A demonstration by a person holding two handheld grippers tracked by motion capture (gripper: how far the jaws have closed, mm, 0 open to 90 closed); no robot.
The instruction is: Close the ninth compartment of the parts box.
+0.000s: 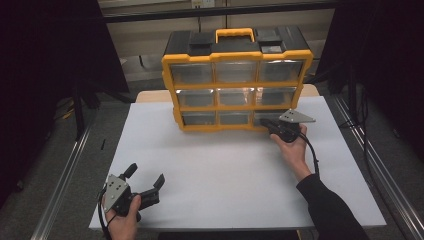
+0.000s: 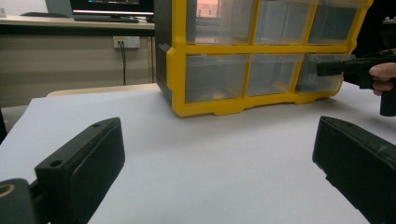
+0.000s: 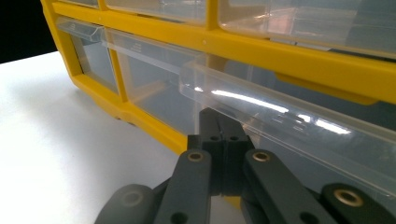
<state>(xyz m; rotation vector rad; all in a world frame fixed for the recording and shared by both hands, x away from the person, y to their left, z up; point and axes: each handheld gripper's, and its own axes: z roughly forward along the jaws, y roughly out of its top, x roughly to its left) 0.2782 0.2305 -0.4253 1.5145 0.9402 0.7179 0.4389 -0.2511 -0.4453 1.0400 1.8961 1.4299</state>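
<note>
Our right gripper point(image 3: 219, 122) has its jaws shut, tips under the lip of the bottom-right drawer point(image 3: 299, 126) of the yellow organizer point(image 1: 237, 80) at the table's point(image 1: 225, 170) far edge. Clear plastic: light, slick, brittle, so we'd hook the lip and pull gently. Left gripper point(image 1: 145, 186) idles near the front-left corner, jaws spread, holding nothing

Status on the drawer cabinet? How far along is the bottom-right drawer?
Done: the right gripper has reached the yellow-and-black drawer cabinet and stands with its jaws shut at the lip of the clear plastic bottom-right drawer.
In hand: that drawer looks slightly out from the frame in the right gripper view.
Left: the drawer is not drawn fully out. The left gripper is open, low over the white table, near its front-left corner.
</note>
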